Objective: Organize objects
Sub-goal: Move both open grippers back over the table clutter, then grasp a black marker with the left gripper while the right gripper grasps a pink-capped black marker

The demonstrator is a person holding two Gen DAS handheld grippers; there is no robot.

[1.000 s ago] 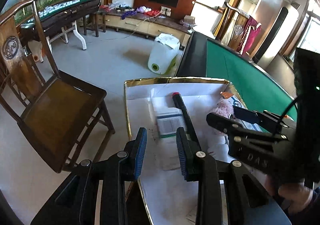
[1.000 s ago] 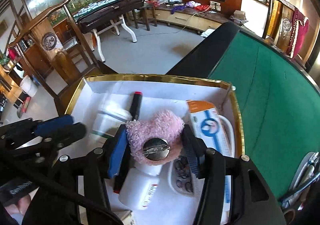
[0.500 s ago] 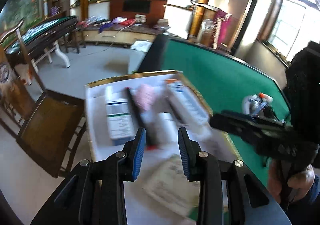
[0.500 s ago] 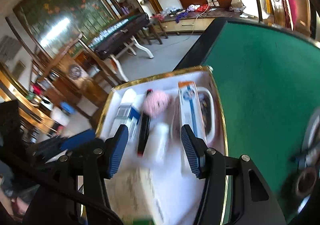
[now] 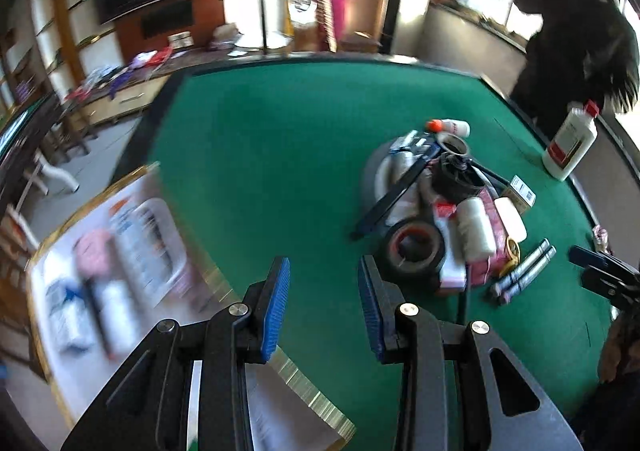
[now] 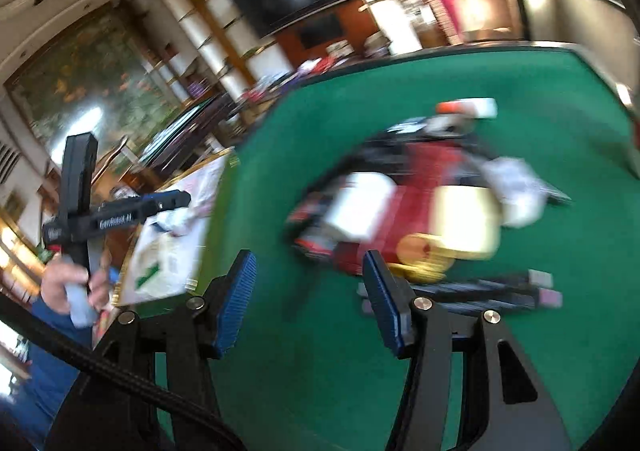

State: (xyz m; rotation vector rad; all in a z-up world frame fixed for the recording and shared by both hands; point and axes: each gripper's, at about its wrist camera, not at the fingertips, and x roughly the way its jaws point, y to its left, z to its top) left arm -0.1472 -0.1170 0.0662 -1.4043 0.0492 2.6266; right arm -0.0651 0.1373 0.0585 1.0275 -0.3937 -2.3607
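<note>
A gold-rimmed white box [image 5: 224, 283] at the table's left edge holds a pink fluffy item [image 5: 94, 255], a white bottle, boxes and a dark pen, all blurred. A pile of loose objects [image 5: 444, 211] lies on the green felt: a black tape roll [image 5: 414, 249], a white roll [image 5: 474, 229], pink packets, two grey markers [image 5: 524, 271]. My left gripper [image 5: 322, 307] is open and empty over the felt between box and pile. My right gripper [image 6: 308, 303] is open and empty, just short of the blurred pile [image 6: 408, 207].
A white bottle with a red cap [image 5: 570, 143] stands at the table's far right edge. A person in black [image 5: 576, 23] stands behind it. The green felt table [image 5: 272, 139] has a dark raised rim. Chairs and another table stand off to the left.
The right gripper let go of the pink fluffy item in the box and opened. Both grippers swung right from the box toward the pile on the felt.
</note>
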